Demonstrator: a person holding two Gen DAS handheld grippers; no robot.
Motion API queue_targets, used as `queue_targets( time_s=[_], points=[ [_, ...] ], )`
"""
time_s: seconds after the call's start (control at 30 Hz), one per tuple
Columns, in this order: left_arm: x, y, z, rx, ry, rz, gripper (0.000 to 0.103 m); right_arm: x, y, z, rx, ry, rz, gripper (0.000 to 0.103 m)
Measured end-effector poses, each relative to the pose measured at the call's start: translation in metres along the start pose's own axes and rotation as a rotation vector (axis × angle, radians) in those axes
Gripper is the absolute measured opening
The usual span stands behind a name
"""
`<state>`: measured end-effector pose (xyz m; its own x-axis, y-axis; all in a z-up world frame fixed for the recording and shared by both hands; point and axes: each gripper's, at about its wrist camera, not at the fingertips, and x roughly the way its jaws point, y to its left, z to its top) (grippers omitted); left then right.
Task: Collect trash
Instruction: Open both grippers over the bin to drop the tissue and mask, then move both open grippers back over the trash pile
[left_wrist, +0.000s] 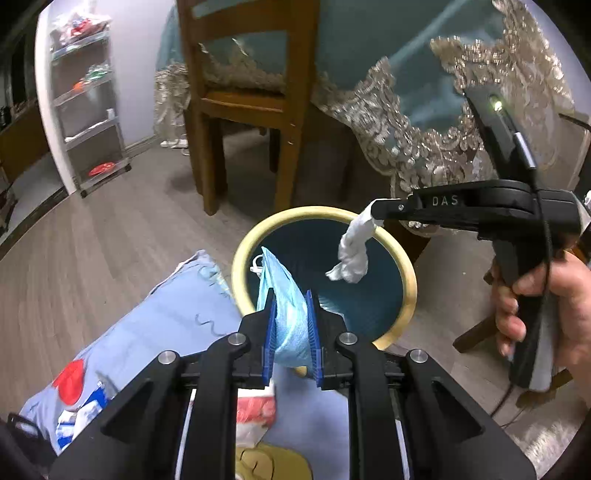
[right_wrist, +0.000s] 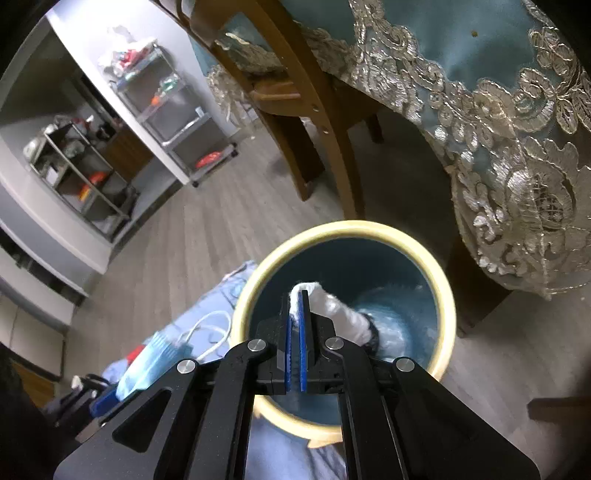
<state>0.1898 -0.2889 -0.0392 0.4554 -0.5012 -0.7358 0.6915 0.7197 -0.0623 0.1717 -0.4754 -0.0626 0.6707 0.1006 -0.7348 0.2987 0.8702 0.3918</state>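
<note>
My left gripper (left_wrist: 290, 295) is shut on a light blue face mask (left_wrist: 284, 295), which it holds over the near rim of a round bin (left_wrist: 240, 258) with a cream rim and a teal inside. In the left wrist view my right gripper (left_wrist: 376, 211) comes in from the right, held by a hand (left_wrist: 539, 306). It pinches a crumpled white tissue (left_wrist: 352, 256) that hangs over the bin's mouth. In the right wrist view the right gripper (right_wrist: 297, 295) is shut on the tissue (right_wrist: 336, 310) above the bin (right_wrist: 447, 306). The mask (right_wrist: 155, 356) shows at lower left.
A wooden chair (left_wrist: 243, 99) and a table draped in a teal, lace-edged cloth (left_wrist: 406, 122) stand just behind the bin. A light blue printed fabric (left_wrist: 162, 332) lies on the wooden floor to the bin's left. A metal shelf rack (left_wrist: 88, 110) stands by the far wall.
</note>
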Motion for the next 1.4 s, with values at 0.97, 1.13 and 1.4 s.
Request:
queue_targets(
  time_s=[0.97, 1.13, 1.4],
  points=[
    [0.025, -0.001, -0.003, -0.043, -0.043, 0.059, 0.074, -0.014, -0.005, 0.004, 0.022, -0.038, 0.003, 0.048],
    [-0.004, 0.005, -0.013, -0.052, -0.066, 0.101, 0.090, -0.027, 0.009, 0.004, -0.031, -0.093, 0.012, 0.092],
    [-0.081, 0.030, -0.039, -0.085, -0.109, 0.186, 0.096, -0.050, 0.035, -0.009, -0.115, -0.120, 0.015, 0.095]
  ],
)
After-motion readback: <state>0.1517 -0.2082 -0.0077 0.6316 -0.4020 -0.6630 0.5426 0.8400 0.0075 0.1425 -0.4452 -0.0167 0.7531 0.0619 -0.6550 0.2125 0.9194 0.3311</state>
